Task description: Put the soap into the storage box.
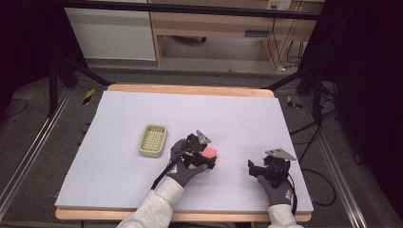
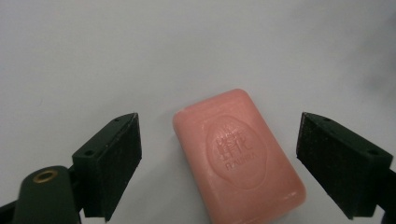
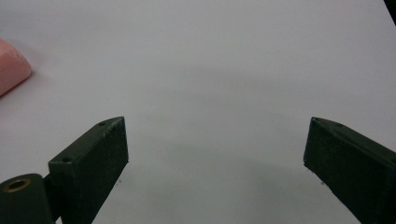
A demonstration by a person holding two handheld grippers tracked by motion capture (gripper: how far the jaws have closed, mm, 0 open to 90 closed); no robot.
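A pink bar of soap point(image 2: 238, 154) with an embossed oval lies flat on the white table cover. My left gripper point(image 2: 218, 161) is open just above it, one jaw on each side of the bar and neither touching it. In the high view the left gripper point(image 1: 205, 154) hovers over the soap point(image 1: 209, 152) near the table's middle. A pale green slotted soap dish point(image 1: 153, 140) sits to its left. My right gripper point(image 1: 253, 167) is open at the front right over bare cover, and in the right gripper view point(image 3: 215, 154) a corner of the soap point(image 3: 11, 65) peeks in at the left edge.
The white cover point(image 1: 190, 118) lies on a wooden table whose edge point(image 1: 190, 89) shows at the back. Black stand legs point(image 1: 71, 71) and cables point(image 1: 304, 128) flank the table on the floor. A cabinet point(image 1: 214, 28) stands behind.
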